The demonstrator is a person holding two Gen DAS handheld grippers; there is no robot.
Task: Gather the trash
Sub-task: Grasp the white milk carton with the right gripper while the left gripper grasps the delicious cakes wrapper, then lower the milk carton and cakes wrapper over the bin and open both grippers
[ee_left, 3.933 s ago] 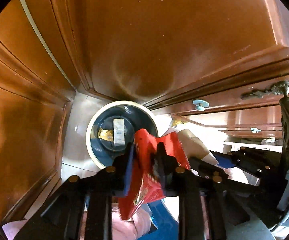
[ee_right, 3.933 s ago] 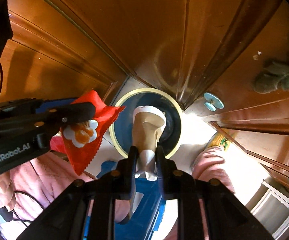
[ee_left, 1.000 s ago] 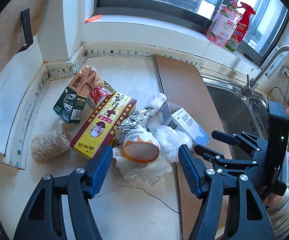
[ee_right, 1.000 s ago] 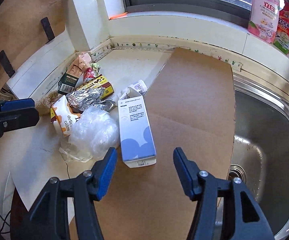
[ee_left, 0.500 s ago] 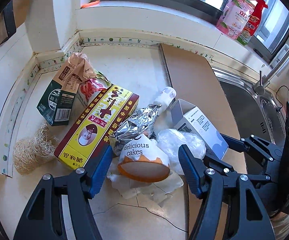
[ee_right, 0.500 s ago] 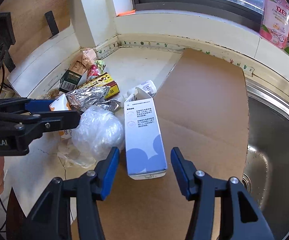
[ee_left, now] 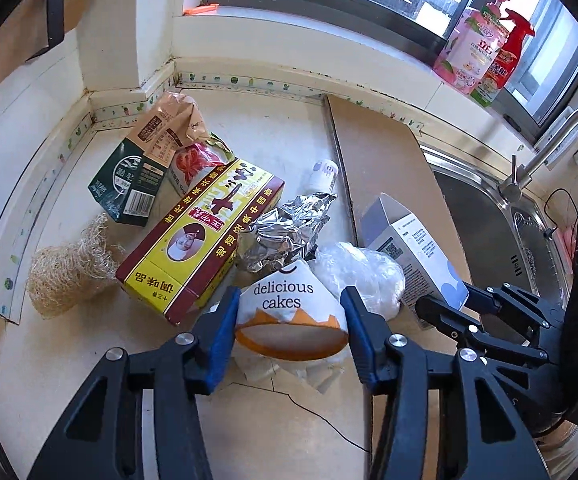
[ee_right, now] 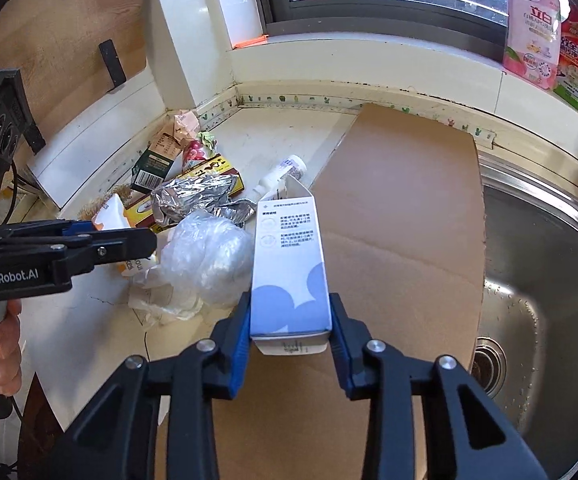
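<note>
Left view: left hand-held gripper (ee_left: 289, 314), jaws just closing, pads touching both sides of the cake cup (ee_left: 289, 312) on the table (ee_left: 69, 360). Right view: right hand-held gripper (ee_right: 289, 320), jaws just closing, clamps the white-blue box (ee_right: 289, 264) lying on the cardboard (ee_right: 401, 208).

Your two wrist cameras sit close above the worktop (ee_left: 69, 380), tilted steeply down toward the window corner; both share the trash pile (ee_right: 205, 256), and each catches the other claw.
</note>
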